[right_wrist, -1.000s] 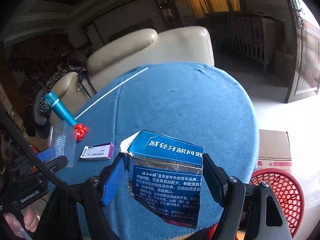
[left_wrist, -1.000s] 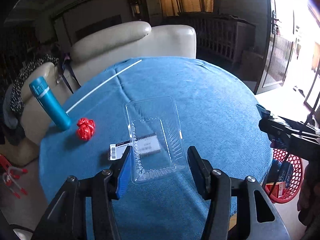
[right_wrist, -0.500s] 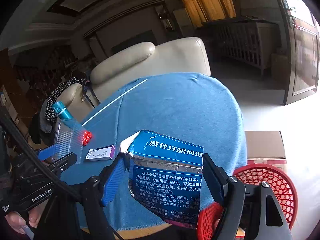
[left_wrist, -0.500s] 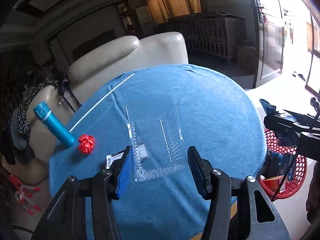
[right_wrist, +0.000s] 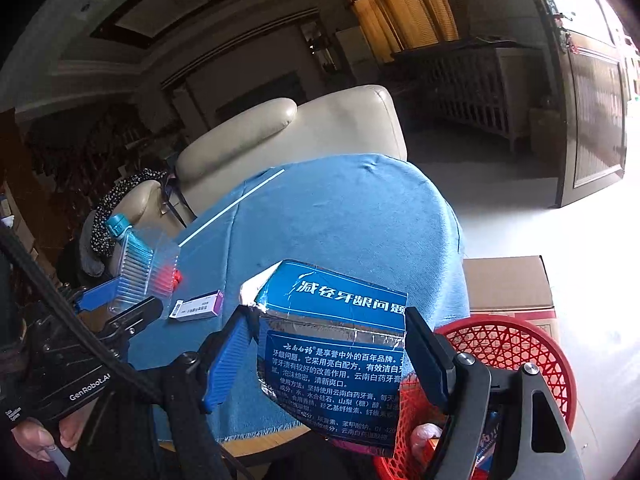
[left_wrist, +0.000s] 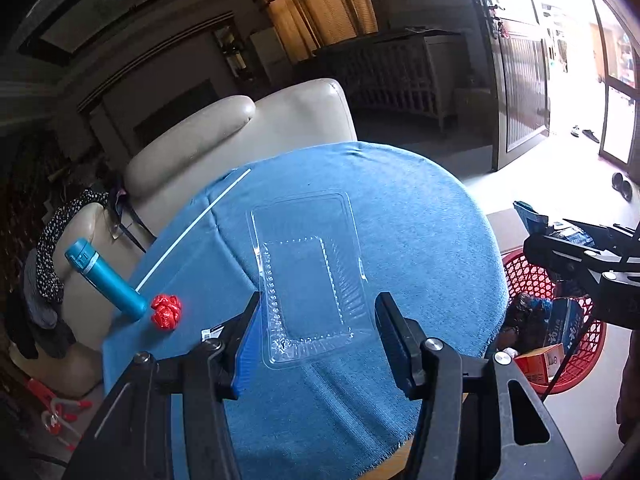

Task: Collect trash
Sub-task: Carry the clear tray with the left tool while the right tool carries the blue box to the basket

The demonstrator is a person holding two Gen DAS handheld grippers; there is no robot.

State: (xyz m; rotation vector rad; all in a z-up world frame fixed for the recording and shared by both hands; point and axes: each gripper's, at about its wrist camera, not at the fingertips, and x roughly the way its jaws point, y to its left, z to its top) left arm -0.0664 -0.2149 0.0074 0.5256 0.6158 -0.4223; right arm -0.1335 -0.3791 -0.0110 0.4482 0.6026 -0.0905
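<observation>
A clear plastic tray (left_wrist: 308,280) sits between the fingers of my left gripper (left_wrist: 316,328), which is shut on it and holds it above the blue-clothed table (left_wrist: 420,248). From the right wrist view the same tray (right_wrist: 136,272) shows at the left, lifted off the cloth. My right gripper (right_wrist: 320,352) is shut on a torn blue toothpaste box (right_wrist: 332,344), near the table's right edge and just left of the red mesh basket (right_wrist: 512,344). A crumpled red wrapper (left_wrist: 166,311) and a small white and purple box (right_wrist: 196,306) lie on the cloth.
A teal bottle (left_wrist: 104,276) and a long white stick (left_wrist: 192,228) rest on the table's left side. The red basket (left_wrist: 560,320) on the floor holds several boxes. A cardboard box (right_wrist: 508,284) stands behind it, and a cream sofa (left_wrist: 240,140) is beyond the table.
Both grippers have drawn back and rightward from the table with their loads. The table looks smaller and the red basket has come further into view.
</observation>
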